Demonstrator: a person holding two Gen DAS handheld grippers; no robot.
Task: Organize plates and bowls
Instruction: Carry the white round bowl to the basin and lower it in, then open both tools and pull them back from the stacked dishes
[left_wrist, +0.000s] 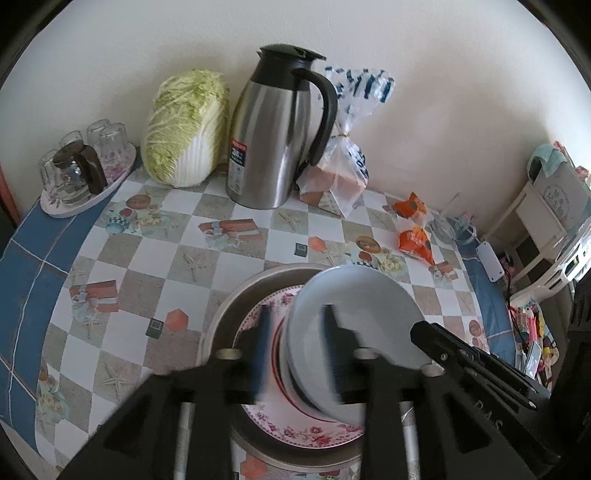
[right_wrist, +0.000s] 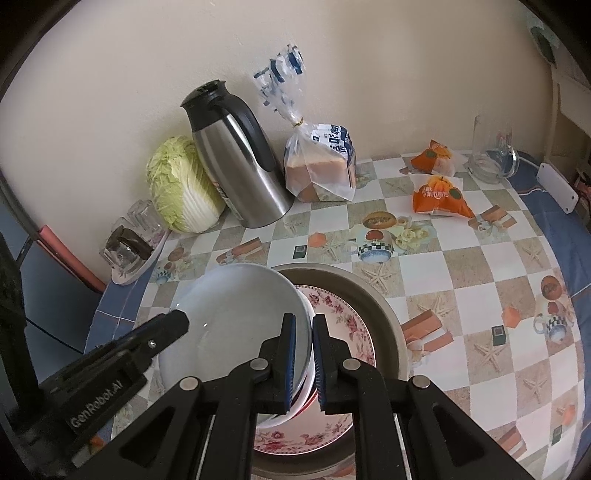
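A stack of white bowls (left_wrist: 354, 314) (right_wrist: 240, 314) is held tilted over a floral plate (left_wrist: 314, 430) (right_wrist: 347, 325), which lies in a grey metal basin (left_wrist: 240, 306) (right_wrist: 376, 299). My right gripper (right_wrist: 303, 325) is shut on the rim of the bowl stack; it shows in the left wrist view (left_wrist: 417, 328) at the bowls' right edge. My left gripper (left_wrist: 295, 314) is open, its blurred fingers standing on either side of the bowls' left rim. It shows in the right wrist view (right_wrist: 181, 319) at the bowls' left edge.
A steel thermos jug (left_wrist: 273, 136) (right_wrist: 240, 158), a napa cabbage (left_wrist: 184, 129) (right_wrist: 181, 184), a bagged bread loaf (left_wrist: 340, 162) (right_wrist: 321, 166) and a tray of glasses (left_wrist: 81, 173) (right_wrist: 133, 243) stand along the back wall. Orange snack packets (left_wrist: 413, 229) (right_wrist: 439, 192) and a glass mug (right_wrist: 491, 155) lie right.
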